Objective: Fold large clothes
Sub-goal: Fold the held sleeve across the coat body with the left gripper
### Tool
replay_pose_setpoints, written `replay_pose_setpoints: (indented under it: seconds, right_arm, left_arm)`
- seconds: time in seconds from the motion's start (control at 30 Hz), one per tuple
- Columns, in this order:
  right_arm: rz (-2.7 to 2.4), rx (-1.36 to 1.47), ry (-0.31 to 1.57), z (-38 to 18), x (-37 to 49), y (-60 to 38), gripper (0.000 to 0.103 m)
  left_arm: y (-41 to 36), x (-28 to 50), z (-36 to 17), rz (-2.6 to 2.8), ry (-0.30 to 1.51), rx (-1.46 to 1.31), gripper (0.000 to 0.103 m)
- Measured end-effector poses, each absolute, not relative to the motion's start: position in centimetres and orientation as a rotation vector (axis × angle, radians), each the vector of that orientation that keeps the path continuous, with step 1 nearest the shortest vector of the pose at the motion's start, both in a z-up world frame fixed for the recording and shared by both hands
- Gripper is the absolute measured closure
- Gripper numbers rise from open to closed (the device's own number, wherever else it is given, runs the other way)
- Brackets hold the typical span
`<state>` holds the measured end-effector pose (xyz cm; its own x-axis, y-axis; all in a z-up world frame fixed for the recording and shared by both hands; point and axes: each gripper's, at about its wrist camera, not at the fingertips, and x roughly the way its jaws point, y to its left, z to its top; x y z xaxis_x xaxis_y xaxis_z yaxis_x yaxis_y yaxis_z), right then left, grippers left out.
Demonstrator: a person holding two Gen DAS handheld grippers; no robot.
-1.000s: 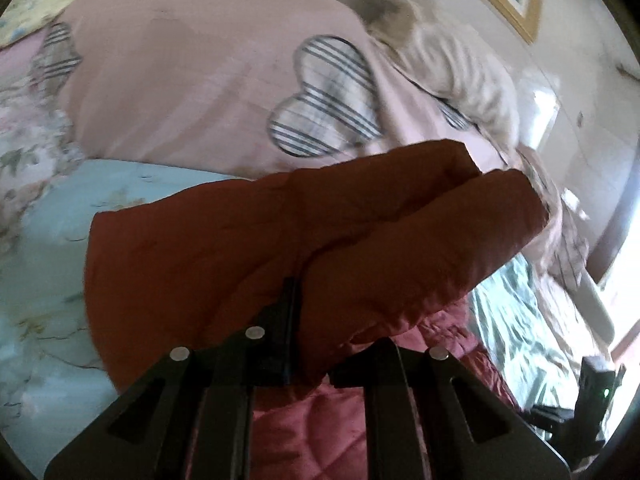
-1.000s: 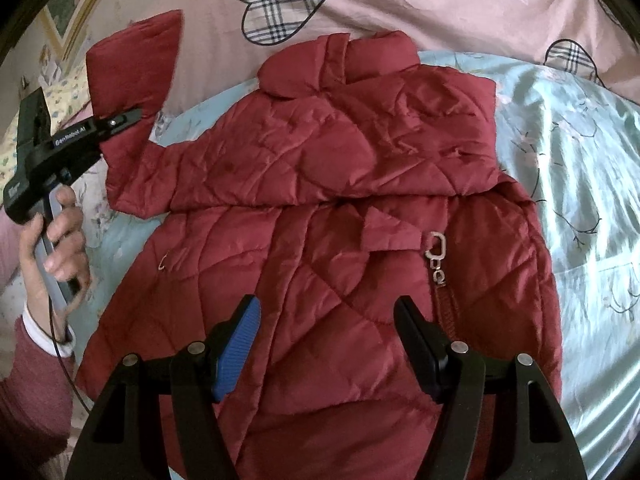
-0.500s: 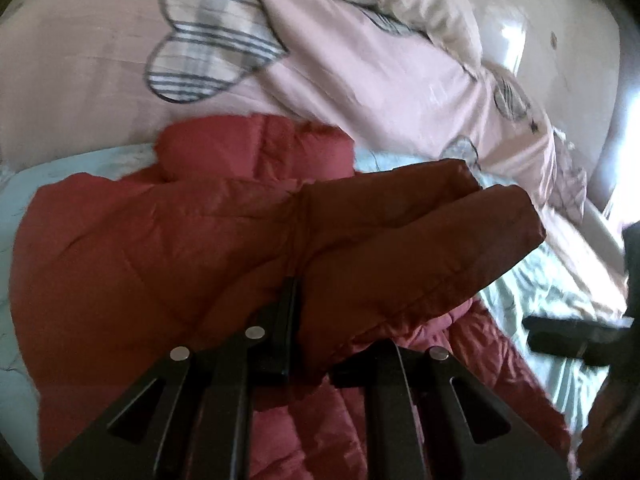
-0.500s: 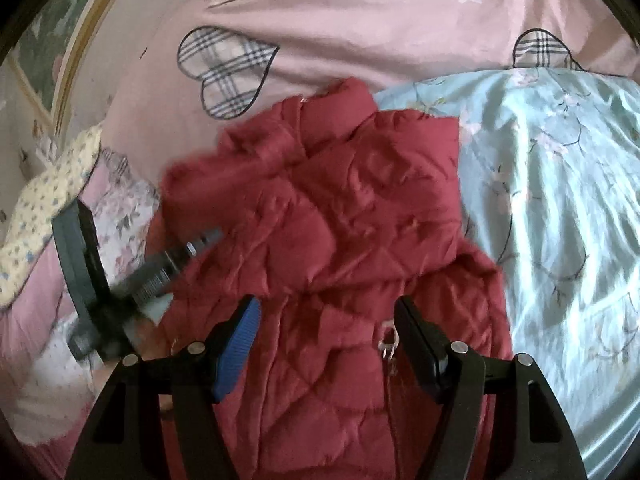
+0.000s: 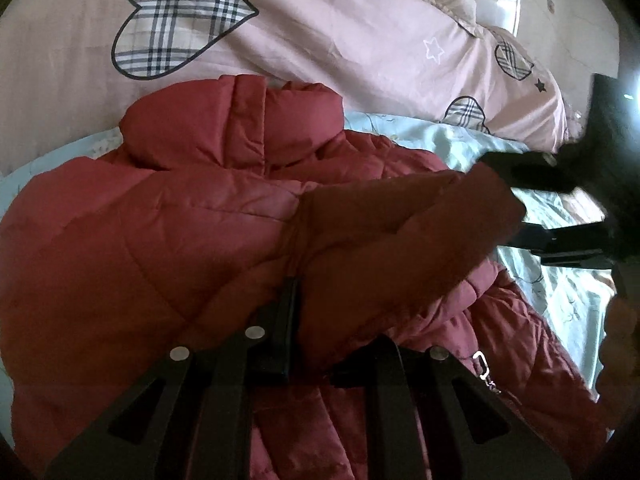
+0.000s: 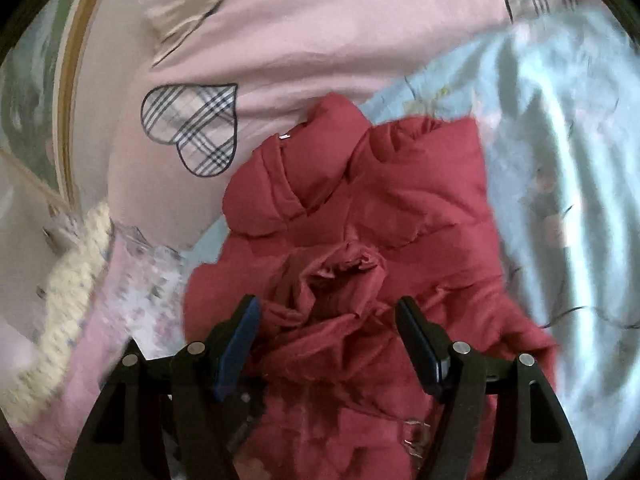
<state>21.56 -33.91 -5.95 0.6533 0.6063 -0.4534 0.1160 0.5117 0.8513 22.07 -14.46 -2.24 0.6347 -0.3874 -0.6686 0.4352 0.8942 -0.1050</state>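
Note:
A dark red quilted jacket (image 5: 160, 240) lies on a bed, collar toward the pink quilt. My left gripper (image 5: 308, 316) is shut on the jacket's sleeve (image 5: 400, 248) and holds it over the jacket's chest. My right gripper (image 6: 326, 328) is open, its jaws either side of the sleeve's cuff (image 6: 340, 276); the jacket body (image 6: 420, 200) lies beyond it. The right gripper also shows as a dark shape at the right of the left wrist view (image 5: 560, 208), just past the sleeve end.
A pink quilt with plaid hearts (image 5: 360, 40) lies behind the jacket. A pale blue sheet (image 6: 560, 160) covers the bed to the right. A cream knitted cloth (image 6: 68, 280) and floral fabric (image 6: 140, 292) lie at the left. A picture frame (image 6: 76, 80) is on the wall.
My left gripper has carried the sleeve from the side across onto the jacket's chest. My right gripper has moved up the jacket to the cuff, still open.

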Motion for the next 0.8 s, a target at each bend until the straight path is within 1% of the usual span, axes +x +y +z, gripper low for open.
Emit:
replay_pose_setpoints:
  seconds: [0.17, 0.3, 0.47, 0.57, 0.63, 0.67, 0.73, 0.8]
  right_arm:
    - [0.351, 1.092, 0.848, -7.5, 21.9, -34.2, 0.031]
    - [0.386, 1.158, 0.815, -7.8, 21.8, -34.8, 0.031]
    - [0.381, 1.193, 0.815, -8.4, 21.9, -35.0, 0.031]
    - [0.364, 1.153, 0.862, -8.9, 22.5, -34.2, 0.031]
    - [0.397, 1.149, 0.885, -9.3, 22.9, -33.3, 0.037]
    - [0.410, 1.133, 0.899, -9.2, 23.0, -32.8, 0.053]
    - [0.391, 1.029, 0.918, -8.3, 23.2, -31.8, 0.080]
    - [0.388, 0.967, 0.900, -7.3, 23.1, -31.4, 0.086]
  left_arm:
    - [-14.8, 21.8, -2.6, -0.468, 0.737, 0.099, 0.093]
    - [-14.7, 21.9, -2.7, -0.472, 0.740, 0.091, 0.093]
    - [-14.6, 21.8, -2.7, -0.475, 0.736, 0.092, 0.093]
    - [-14.7, 21.8, -2.6, -0.474, 0.736, 0.087, 0.093]
    - [-14.8, 21.9, -2.6, -0.472, 0.739, 0.083, 0.093]
    - [-14.8, 22.0, -2.6, -0.472, 0.742, 0.085, 0.093]
    - [-14.7, 22.0, -2.6, -0.474, 0.750, 0.084, 0.093]
    - [-14.3, 21.9, -2.4, -0.488, 0.774, 0.072, 0.093]
